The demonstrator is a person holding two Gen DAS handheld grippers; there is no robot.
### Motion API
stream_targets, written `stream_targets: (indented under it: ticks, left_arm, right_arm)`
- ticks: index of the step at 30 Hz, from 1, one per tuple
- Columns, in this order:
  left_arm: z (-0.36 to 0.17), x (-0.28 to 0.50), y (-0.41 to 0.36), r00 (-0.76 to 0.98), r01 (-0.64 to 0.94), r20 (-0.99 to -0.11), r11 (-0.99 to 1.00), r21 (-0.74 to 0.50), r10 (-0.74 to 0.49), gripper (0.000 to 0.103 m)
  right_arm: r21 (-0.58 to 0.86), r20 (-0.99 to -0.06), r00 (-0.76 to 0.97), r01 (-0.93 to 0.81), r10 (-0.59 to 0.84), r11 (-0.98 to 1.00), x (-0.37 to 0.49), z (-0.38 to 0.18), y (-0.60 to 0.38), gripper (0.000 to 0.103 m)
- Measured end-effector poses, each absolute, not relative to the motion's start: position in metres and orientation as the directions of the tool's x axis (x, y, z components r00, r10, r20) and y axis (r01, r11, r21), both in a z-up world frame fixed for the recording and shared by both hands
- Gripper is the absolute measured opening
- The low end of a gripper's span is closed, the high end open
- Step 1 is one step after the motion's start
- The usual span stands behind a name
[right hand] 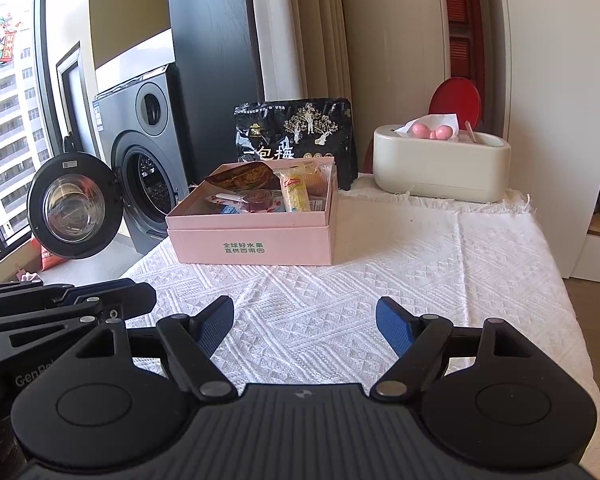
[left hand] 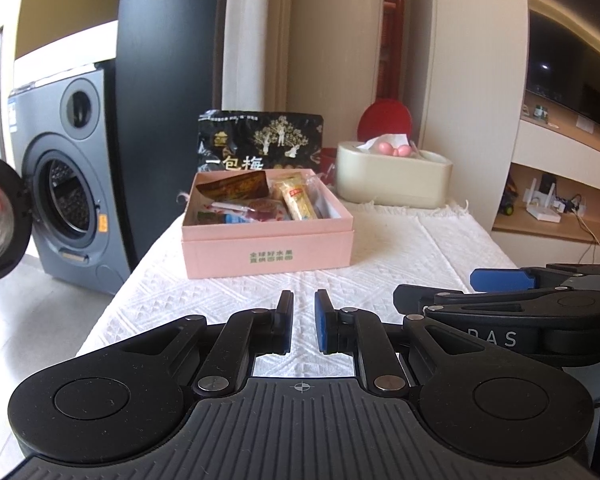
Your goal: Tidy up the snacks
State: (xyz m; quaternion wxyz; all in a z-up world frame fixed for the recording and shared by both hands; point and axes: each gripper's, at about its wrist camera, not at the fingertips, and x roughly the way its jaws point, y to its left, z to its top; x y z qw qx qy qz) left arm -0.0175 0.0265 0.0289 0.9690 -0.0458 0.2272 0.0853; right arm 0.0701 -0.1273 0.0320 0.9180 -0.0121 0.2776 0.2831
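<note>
A pink box [left hand: 268,254] [right hand: 252,248] stands on the white tablecloth [left hand: 380,264] [right hand: 420,272] and holds several wrapped snacks, among them a yellow packet [left hand: 298,200] [right hand: 296,194] and a brown packet [left hand: 236,188]. A large black snack bag [left hand: 260,140] [right hand: 296,132] stands upright behind the box. My left gripper [left hand: 304,300] hovers low over the cloth in front of the box, its jaws a narrow gap apart and empty. My right gripper [right hand: 304,312] is open and empty, in front of the box and right of the left gripper [right hand: 60,304].
A cream tissue box [left hand: 392,178] [right hand: 440,164] with pink beads on top stands at the back right, with a red round lid [right hand: 456,100] behind it. A washing machine [left hand: 64,176] [right hand: 140,152] with its door open stands left of the table. Shelves [left hand: 560,184] are on the right.
</note>
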Motion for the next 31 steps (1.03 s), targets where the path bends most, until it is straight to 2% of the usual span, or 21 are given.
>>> stream_targets:
  ticks: [31]
  left_arm:
    - [0.0225,-0.0152,0.0312,0.885,-0.212,-0.436,0.975,-0.064,0.163,0.015]
  right_arm:
    - [0.129,-0.521,0.665,-0.558,0.534,0.82,0.0712,0.0279,-0.123,0.079]
